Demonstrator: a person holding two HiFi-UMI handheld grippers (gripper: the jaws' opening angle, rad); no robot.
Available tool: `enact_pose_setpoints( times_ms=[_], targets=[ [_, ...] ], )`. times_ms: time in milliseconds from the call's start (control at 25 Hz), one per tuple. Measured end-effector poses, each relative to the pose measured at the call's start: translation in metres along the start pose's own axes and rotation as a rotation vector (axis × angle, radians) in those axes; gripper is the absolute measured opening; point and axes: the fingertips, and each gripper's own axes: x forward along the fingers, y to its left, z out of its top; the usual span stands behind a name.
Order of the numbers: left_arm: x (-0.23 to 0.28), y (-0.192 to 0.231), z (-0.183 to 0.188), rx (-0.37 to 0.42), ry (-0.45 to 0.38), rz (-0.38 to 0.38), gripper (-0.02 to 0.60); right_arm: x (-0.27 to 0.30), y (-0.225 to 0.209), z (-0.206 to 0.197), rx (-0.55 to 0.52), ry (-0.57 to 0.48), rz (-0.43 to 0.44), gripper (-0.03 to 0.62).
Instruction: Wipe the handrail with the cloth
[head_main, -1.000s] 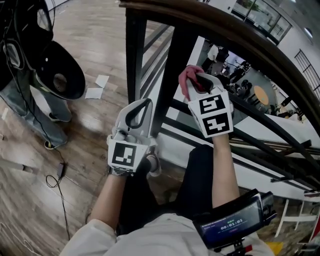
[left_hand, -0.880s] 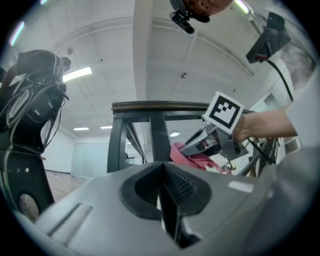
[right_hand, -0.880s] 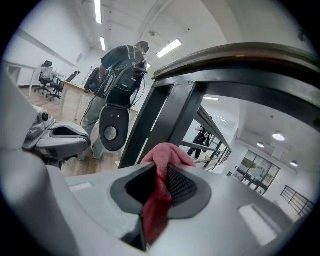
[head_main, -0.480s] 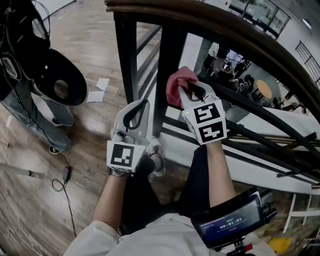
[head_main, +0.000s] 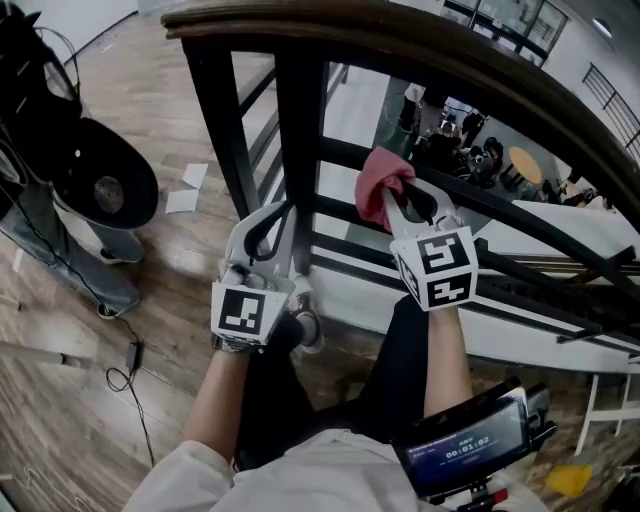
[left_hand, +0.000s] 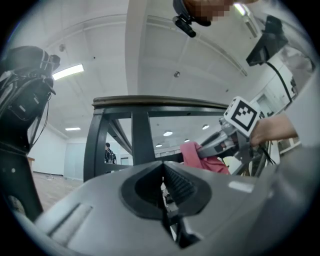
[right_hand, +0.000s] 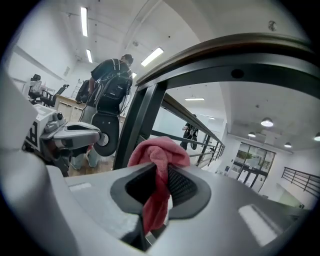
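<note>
A big bright hall with a wood floor (head_main: 150, 70). The right gripper (right_hand: 160, 186) pinches the pink cloth (head_main: 378, 185) tight in its fingers, below the dark handrail (head_main: 420, 45), not on it. The left gripper (left_hand: 164, 187) is closed on nothing. I think the wiping is still to do.

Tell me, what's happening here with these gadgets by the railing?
A person holds a two-jaw gripper in each hand beside a stair railing. The right gripper is shut on a pink cloth, held up below the wooden handrail and not yet on it, so wiping has not begun. The left gripper is shut with nothing in it, held lower beside a black post.
</note>
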Motion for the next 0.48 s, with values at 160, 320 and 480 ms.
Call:
enact_pose_setpoints(
  times_ms=[160, 320, 480],
  targets=[
    [0.012, -0.012, -0.007, 0.017, 0.026, -0.025, 0.006, -0.016, -0.015, -0.009, 0.015, -0.021, -0.017, 0.061],
    [0.023, -0.026, -0.009, 0.017, 0.029, -0.052, 0.006, -0.031, -0.029, -0.02, 0.049, -0.03, -0.029, 0.061],
    [0.038, -0.043, -0.01, 0.0, 0.021, -0.095, 0.006, -0.046, -0.043, -0.03, 0.065, -0.032, -0.049, 0.061]
  ],
)
